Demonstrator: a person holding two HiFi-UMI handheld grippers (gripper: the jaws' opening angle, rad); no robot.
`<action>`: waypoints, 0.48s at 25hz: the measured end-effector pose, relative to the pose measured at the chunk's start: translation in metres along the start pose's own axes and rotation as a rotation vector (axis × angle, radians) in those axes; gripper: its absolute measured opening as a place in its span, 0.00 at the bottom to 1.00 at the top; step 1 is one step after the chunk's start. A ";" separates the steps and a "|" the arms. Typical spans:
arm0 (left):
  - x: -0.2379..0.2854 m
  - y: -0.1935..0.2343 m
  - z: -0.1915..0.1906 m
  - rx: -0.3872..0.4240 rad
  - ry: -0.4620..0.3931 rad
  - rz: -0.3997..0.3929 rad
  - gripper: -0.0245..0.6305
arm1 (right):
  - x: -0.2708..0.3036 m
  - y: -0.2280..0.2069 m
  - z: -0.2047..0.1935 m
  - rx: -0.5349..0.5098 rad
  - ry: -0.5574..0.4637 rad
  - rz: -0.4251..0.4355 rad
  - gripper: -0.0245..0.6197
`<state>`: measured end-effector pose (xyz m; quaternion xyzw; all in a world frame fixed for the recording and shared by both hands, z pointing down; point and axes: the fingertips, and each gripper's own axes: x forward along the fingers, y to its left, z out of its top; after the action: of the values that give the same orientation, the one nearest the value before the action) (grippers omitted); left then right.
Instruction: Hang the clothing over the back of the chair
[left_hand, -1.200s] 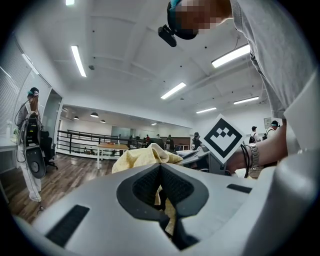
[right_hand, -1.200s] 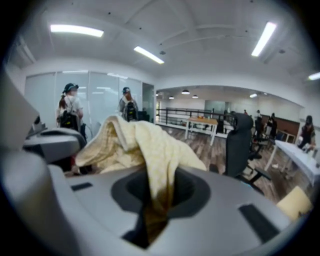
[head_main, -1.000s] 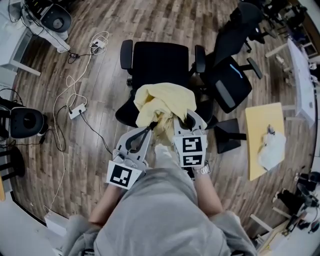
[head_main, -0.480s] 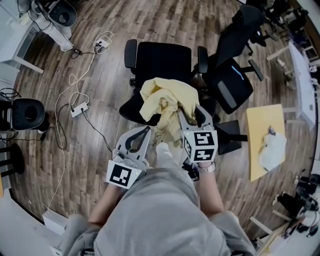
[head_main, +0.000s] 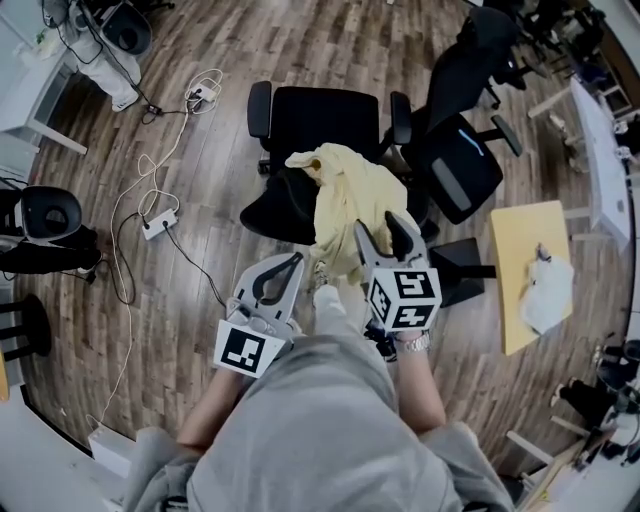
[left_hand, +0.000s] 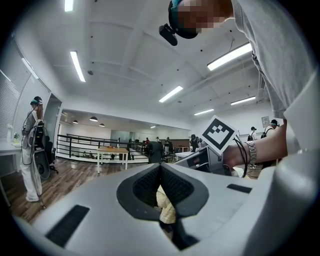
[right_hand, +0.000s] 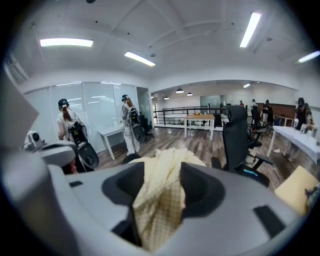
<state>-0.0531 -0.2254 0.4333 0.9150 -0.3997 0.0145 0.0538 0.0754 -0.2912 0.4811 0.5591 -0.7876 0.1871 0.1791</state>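
Soft cloth, best taken by an edge, is seemingly being pinched by left gripper; right gripper, jaws just opened, is straddling it.

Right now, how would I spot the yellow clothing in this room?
Find the black office chair in the middle of the wooden floor. The yellow clothing hangs over its back. The other cloth, on the yellow table, is white.
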 end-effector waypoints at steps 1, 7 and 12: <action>-0.002 -0.001 0.000 0.002 -0.001 -0.002 0.08 | -0.004 0.002 0.001 0.002 -0.015 0.002 0.42; -0.018 -0.002 0.001 0.001 -0.002 0.004 0.08 | -0.024 0.029 0.005 0.043 -0.091 0.065 0.29; -0.033 -0.003 0.001 0.013 -0.009 0.014 0.08 | -0.037 0.050 0.002 0.040 -0.119 0.103 0.22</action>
<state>-0.0738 -0.1994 0.4300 0.9124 -0.4064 0.0132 0.0460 0.0394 -0.2473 0.4569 0.5317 -0.8206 0.1781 0.1107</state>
